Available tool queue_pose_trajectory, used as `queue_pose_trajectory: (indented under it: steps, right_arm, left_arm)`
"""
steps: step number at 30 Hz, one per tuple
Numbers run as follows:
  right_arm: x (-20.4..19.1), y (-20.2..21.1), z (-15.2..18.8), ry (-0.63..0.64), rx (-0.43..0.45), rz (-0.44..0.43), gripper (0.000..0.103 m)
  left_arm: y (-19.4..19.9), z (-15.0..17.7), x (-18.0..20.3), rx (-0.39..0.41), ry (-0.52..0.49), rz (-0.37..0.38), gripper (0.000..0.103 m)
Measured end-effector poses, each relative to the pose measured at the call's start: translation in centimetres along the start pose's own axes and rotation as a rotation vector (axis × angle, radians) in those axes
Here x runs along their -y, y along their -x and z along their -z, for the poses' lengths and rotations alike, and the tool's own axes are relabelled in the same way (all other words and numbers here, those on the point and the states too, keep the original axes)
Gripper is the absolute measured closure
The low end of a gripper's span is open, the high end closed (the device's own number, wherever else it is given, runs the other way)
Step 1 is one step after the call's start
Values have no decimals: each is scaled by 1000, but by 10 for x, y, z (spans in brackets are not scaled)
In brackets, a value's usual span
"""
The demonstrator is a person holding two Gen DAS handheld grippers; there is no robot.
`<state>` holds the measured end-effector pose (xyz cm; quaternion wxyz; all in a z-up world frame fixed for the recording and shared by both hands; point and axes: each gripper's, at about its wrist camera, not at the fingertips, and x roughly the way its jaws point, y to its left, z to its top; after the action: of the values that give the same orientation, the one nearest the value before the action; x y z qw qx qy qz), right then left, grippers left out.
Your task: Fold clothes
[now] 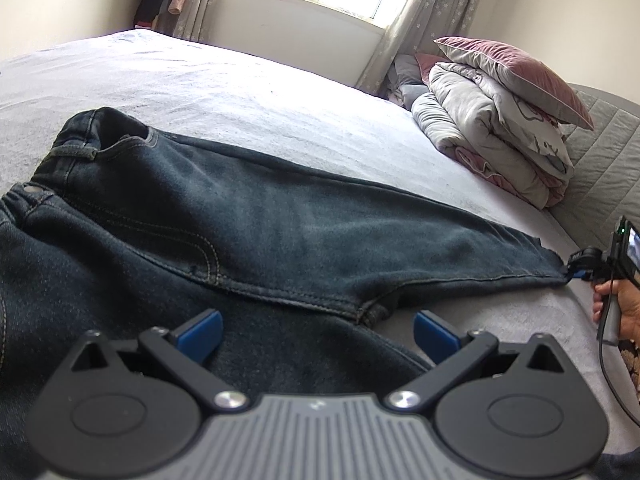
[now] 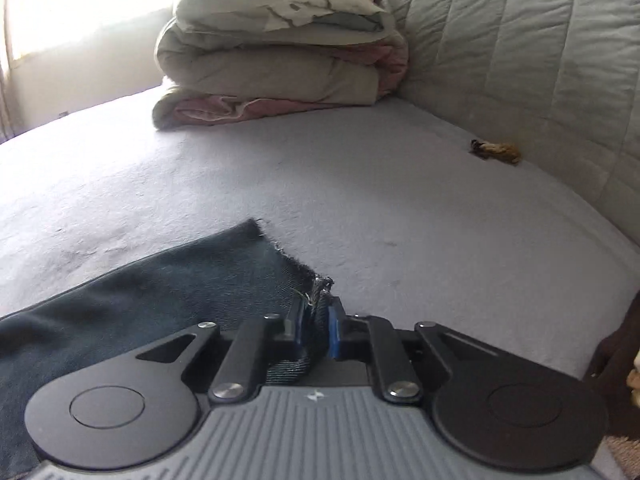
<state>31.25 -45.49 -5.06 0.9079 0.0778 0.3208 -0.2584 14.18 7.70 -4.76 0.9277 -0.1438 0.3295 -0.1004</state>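
My left view shows the jeans (image 1: 224,216) spread across the bed (image 1: 240,92), left gripper (image 1: 318,334) gaping above the crotch. Only my right view shows the right gripper (image 2: 316,326) clamped on the frayed hem (image 2: 308,280) (plus a small brown scrap (image 2: 498,152) by the headboard (image 2: 520,40)).

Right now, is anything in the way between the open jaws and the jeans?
Nothing visible. The left gripper hangs open right over the jeans, with no object between. The right gripper is already shut on the frayed leg hem.
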Motion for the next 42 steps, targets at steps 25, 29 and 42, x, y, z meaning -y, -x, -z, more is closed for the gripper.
queue_pose_trajectory:
  steps: [25,29,42]
  right_arm:
    - [111,220,80,71,-171,-240,47]
    - [140,246,116,29,-243,-237,48]
    - [197,298,187,-240,-456,-300,47]
  left_arm:
    - [17,23,29,11,-58,49,0]
    - [23,39,52,-2,-141,100,0]
    - [55,70,96,-37,-331,235,0]
